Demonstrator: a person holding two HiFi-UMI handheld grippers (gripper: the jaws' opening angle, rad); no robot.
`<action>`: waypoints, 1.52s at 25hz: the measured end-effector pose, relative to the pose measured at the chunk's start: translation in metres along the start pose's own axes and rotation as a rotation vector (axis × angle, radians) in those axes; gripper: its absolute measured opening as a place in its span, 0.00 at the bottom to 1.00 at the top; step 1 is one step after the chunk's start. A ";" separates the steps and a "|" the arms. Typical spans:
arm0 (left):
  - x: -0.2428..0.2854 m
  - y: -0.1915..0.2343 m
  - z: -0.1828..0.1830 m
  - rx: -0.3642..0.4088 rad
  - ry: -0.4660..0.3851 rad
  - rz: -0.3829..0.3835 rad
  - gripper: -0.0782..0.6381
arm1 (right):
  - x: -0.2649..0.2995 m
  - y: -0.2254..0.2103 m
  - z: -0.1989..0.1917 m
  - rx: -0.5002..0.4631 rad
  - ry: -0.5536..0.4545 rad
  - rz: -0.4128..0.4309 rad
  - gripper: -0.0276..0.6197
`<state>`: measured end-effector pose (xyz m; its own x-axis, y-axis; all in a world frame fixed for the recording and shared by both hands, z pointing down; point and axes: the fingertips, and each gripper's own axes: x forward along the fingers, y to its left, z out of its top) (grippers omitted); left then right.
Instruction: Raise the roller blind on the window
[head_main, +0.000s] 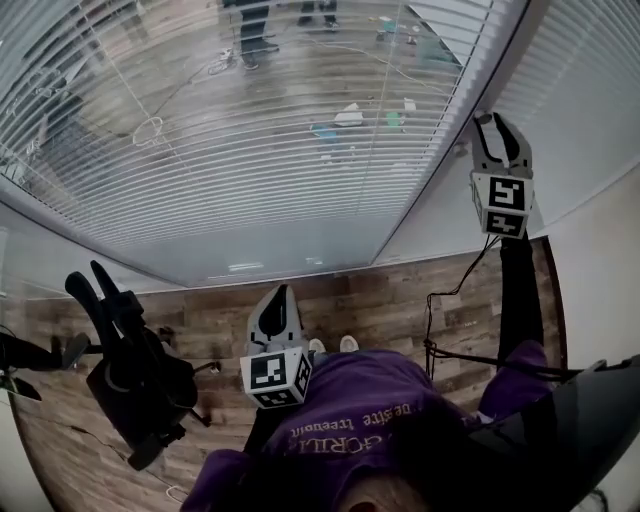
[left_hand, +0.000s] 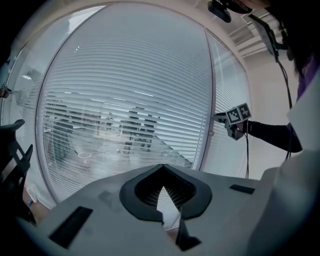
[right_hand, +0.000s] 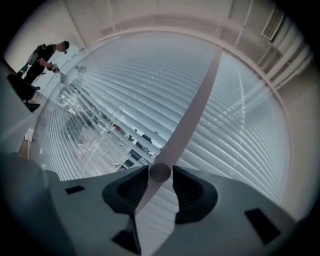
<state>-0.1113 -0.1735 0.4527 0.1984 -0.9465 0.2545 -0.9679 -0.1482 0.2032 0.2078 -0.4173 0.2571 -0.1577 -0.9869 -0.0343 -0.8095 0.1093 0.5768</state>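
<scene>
The blind (head_main: 250, 140) hangs fully down over the window, its slats covering the glass to the bottom rail, so by my reading none of the raising is done yet. In the head view the right gripper (head_main: 500, 128) is up at two o'clock, against the post (head_main: 440, 170) that divides the two panes. The left gripper (head_main: 278, 305) hangs low at six o'clock over the wooden floor (head_main: 380, 300), and an office chair (head_main: 135, 380) stands at eight o'clock.

In the right gripper view the jaws stand apart with a small round knob (right_hand: 160, 172) on the post between them. The pads lie just beside its rim and, as far as I can tell, do not press on it. In the left gripper view the jaws are together at the tips with nothing between them.

The step in hand looks like working that knob. To do it well:
- Keep the gripper square to the post so the knob sits centred between the pads.
- Close firmly on the rim.
- Roll the wrist about the knob's own axis rather than swinging the arm, or the pads may slip off.
- Then let go and take a fresh hold.

No container shows in any view.
</scene>
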 end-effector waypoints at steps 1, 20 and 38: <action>0.000 0.005 -0.001 -0.001 0.001 0.004 0.11 | 0.001 0.002 0.000 -0.015 0.011 -0.001 0.25; 0.012 0.024 -0.003 -0.008 0.011 -0.020 0.11 | 0.006 -0.008 -0.005 0.257 0.114 -0.046 0.23; 0.017 0.028 0.004 0.006 -0.005 -0.014 0.11 | 0.006 -0.016 -0.009 0.998 0.115 0.017 0.23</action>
<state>-0.1353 -0.1950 0.4591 0.2107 -0.9458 0.2472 -0.9661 -0.1628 0.2006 0.2248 -0.4256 0.2556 -0.1609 -0.9840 0.0770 -0.9196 0.1211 -0.3738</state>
